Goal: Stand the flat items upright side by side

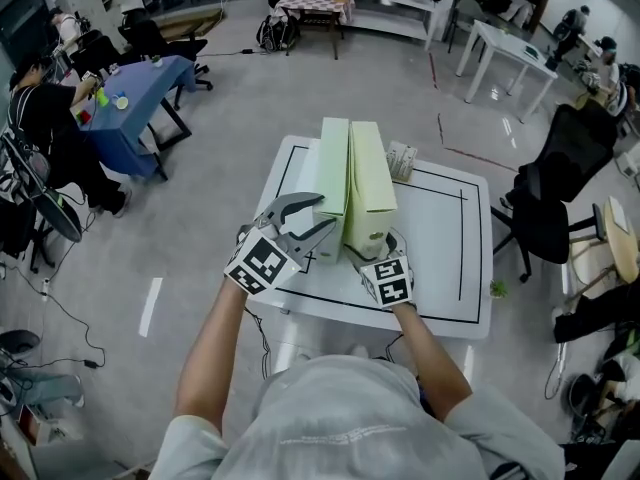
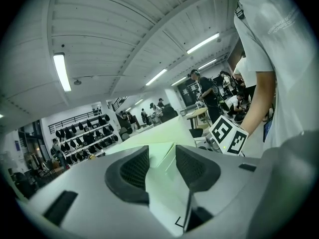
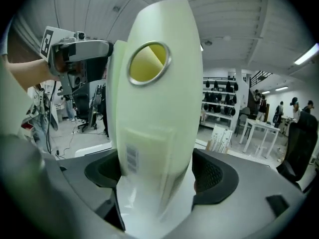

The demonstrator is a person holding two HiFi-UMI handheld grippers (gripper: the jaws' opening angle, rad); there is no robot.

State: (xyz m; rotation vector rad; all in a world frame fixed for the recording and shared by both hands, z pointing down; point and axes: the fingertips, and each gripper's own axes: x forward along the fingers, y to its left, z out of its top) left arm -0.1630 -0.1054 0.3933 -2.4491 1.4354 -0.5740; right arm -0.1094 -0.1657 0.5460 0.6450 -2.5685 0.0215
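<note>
Two pale green box files stand upright side by side on the white table: the left file and the right file. My left gripper is at the left file's near end. In the left gripper view the file's green corner runs between the jaws of that gripper, and no pad clearly presses on it. My right gripper is at the right file's spine. That spine, with its metal-ringed finger hole, stands between the wide jaws of the right gripper, with a gap at the right pad.
A small white item lies on the table just behind the files. A black line frames the tabletop. A black office chair stands to the right. A blue table with a seated person is at the far left.
</note>
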